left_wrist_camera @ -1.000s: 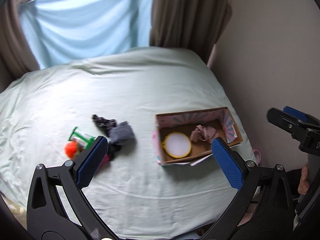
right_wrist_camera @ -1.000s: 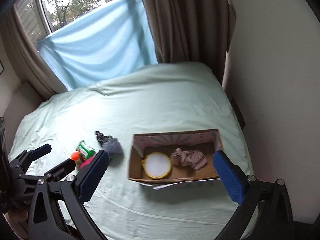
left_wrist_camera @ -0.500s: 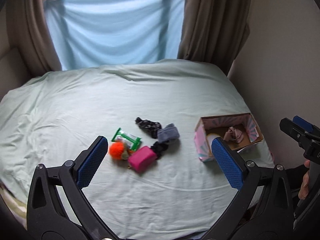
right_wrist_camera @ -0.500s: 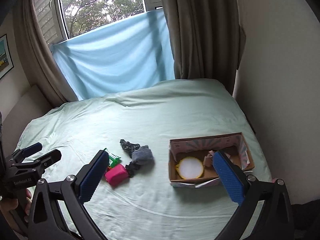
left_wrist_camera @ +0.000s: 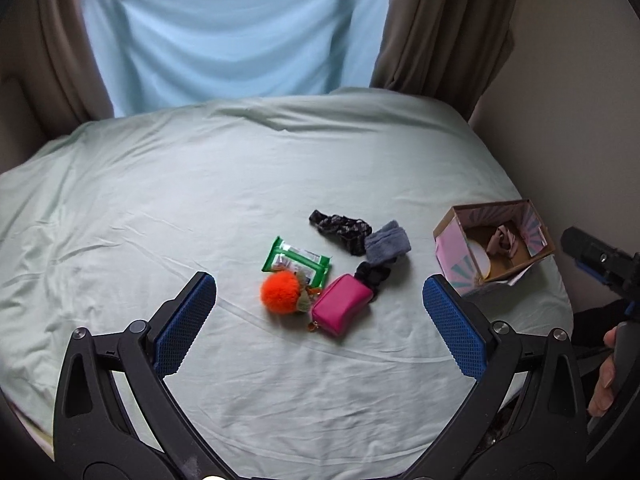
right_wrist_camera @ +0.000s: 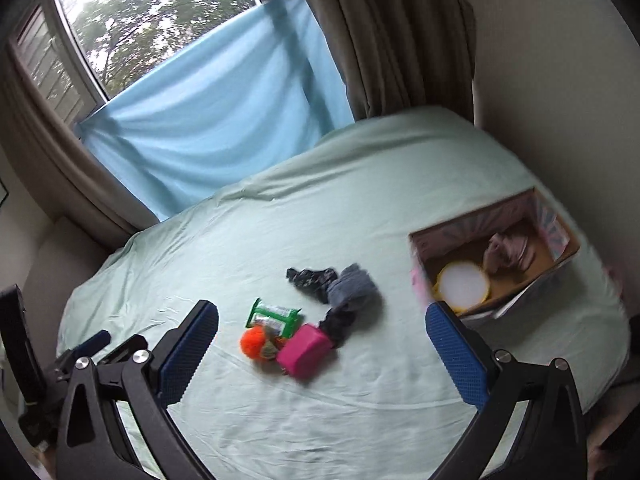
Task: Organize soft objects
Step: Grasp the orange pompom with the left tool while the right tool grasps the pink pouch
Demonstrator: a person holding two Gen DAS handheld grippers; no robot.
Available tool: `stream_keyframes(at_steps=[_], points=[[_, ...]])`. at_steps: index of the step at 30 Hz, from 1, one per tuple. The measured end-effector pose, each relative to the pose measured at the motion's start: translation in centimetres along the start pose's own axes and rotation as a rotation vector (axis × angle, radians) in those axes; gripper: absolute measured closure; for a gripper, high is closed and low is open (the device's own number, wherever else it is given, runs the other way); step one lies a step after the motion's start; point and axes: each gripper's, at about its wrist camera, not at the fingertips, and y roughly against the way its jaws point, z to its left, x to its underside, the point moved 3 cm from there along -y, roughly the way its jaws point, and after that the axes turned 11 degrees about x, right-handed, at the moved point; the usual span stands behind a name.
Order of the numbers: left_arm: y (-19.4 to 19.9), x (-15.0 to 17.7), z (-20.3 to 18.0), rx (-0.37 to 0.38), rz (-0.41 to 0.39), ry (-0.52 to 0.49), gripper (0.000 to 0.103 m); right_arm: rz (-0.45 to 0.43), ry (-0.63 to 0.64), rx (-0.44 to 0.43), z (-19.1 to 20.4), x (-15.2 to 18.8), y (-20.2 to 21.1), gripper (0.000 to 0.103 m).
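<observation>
1. Pale green bed sheet (left_wrist_camera: 200,184), blue cloth (left_wrist_camera: 224,32) over the window, brown curtains either side
2. One cardboard box (left_wrist_camera: 456,246) near the bed's right edge holds a pinkish cloth (left_wrist_camera: 505,240) and a round yellow-rimmed pad (right_wrist_camera: 462,284)
3. Mid-bed cluster, nothing covering it: orange pompom (left_wrist_camera: 279,292), pink pouch (left_wrist_camera: 340,309) lying diagonally, green packet (left_wrist_camera: 297,261), grey sock (left_wrist_camera: 387,242), patterned dark cloth (left_wrist_camera: 339,226), black scrunchie (left_wrist_camera: 372,273)
4. Left gripper (left_wrist_camera: 319,322) and right gripper (right_wrist_camera: 322,346) both spread wide, empty, above the sheet
</observation>
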Motion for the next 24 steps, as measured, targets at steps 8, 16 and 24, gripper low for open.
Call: stream_keyframes(at_steps=[8, 16, 24], points=[[-7.4, 0.8, 5.6, 0.064, 0.100, -0.027, 0.000, 0.121, -0.140, 0.023, 3.0, 3.1, -7.4, 0.000], [-16.0, 2.6, 9.5, 0.093, 0.220, -0.029, 0.000, 0.234, -0.328, 0.070, 4.2, 5.9, -16.3, 0.000], [-24.3, 4.9, 11.3, 0.138, 0.346, -0.061, 0.000, 0.375, -0.461, 0.130, 4.9, 9.5, -25.3, 0.000]])
